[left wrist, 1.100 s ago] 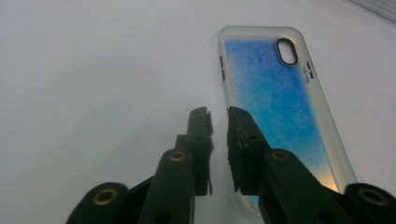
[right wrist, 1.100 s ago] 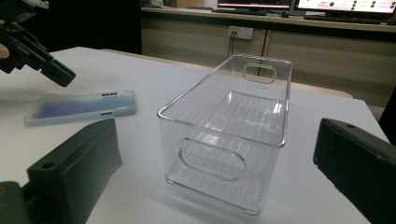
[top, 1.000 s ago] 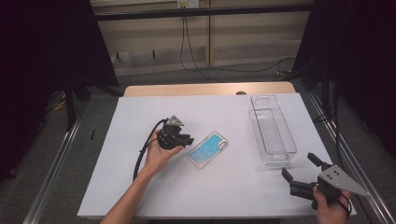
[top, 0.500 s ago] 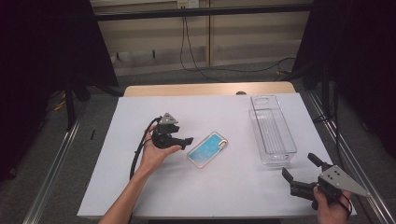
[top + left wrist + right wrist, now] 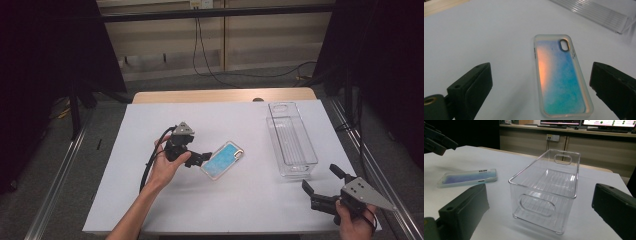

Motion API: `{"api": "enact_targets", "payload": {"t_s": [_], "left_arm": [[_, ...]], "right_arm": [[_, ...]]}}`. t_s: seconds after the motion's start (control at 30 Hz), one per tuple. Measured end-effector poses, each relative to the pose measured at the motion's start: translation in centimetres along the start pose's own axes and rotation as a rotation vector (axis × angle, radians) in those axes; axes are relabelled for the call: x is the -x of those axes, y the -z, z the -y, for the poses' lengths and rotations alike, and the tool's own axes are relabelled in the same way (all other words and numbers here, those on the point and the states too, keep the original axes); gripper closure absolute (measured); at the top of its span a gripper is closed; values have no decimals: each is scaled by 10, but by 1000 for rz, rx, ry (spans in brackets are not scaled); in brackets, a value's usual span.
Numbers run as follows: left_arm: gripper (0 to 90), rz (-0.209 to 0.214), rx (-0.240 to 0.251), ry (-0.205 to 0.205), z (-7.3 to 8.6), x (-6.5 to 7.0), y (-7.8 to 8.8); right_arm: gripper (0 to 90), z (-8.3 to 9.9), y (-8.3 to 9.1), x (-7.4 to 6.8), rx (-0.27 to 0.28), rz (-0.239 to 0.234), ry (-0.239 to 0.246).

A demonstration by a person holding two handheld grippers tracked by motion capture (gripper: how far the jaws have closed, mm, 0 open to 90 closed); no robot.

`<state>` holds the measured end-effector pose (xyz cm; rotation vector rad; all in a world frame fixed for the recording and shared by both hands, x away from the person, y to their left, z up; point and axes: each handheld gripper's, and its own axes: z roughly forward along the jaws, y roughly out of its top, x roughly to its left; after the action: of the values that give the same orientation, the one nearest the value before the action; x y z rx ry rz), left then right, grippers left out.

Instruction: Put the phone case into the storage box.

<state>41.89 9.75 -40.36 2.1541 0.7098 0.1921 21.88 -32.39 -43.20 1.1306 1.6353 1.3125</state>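
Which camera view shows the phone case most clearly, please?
The left gripper view: the phone case lies flat on the table, close and whole, with its camera cutout visible. The high view shows it small, beside the left gripper. The right gripper view shows it low and side-on, left of the clear bin.

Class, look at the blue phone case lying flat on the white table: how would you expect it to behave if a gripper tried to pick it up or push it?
The phone case lies flat and thin, so it would probably slide rather than tip or roll. Its glossy, translucent rim suggests a slippery grip. It looks empty, so likely light and slightly flexible.
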Motion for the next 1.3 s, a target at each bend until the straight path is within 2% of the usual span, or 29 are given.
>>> {"api": "enact_targets", "payload": {"t_s": [0.07, 0.17, 0.37, 0.5, 0.6, 0.7, 0.77, 0.9, 1.03, 1.2, 1.3], "left_arm": [[50, 21, -5, 1, -1, 2, -2], [55, 5, -20, -5, -3, 6, -6], [55, 33, -74, -20, -5, 15, -19], [66, 0, -124, -62, -7, 24, -27], [66, 14, -142, -54, -11, 26, -33], [66, 11, -178, -59, -14, 29, -41], [66, 33, -212, -71, -16, 30, -47], [66, 46, -277, -78, -19, 30, -60], [65, 44, -331, -79, -22, 28, -69], [59, 17, -376, -50, -26, 25, -77], [67, 31, -416, -58, -28, 25, -82]], "right_arm": [[0, 0, 0, 0, -2, 0, 0], [0, 0, 0, 0, -1, -2, 2], [0, 0, 0, 0, -3, -4, 2], [0, 0, 0, 0, 1, -3, 3], [0, 0, 0, 0, -1, -4, 3], [0, 0, -1, 0, -2, -3, 2], [0, 0, -1, 0, -2, -3, 2], [0, 0, -2, 0, -3, -3, 3], [0, 0, -2, 0, -4, -6, 2], [0, 0, -2, 0, -4, -7, 3], [0, 0, -2, 0, -4, -7, 3]]}}
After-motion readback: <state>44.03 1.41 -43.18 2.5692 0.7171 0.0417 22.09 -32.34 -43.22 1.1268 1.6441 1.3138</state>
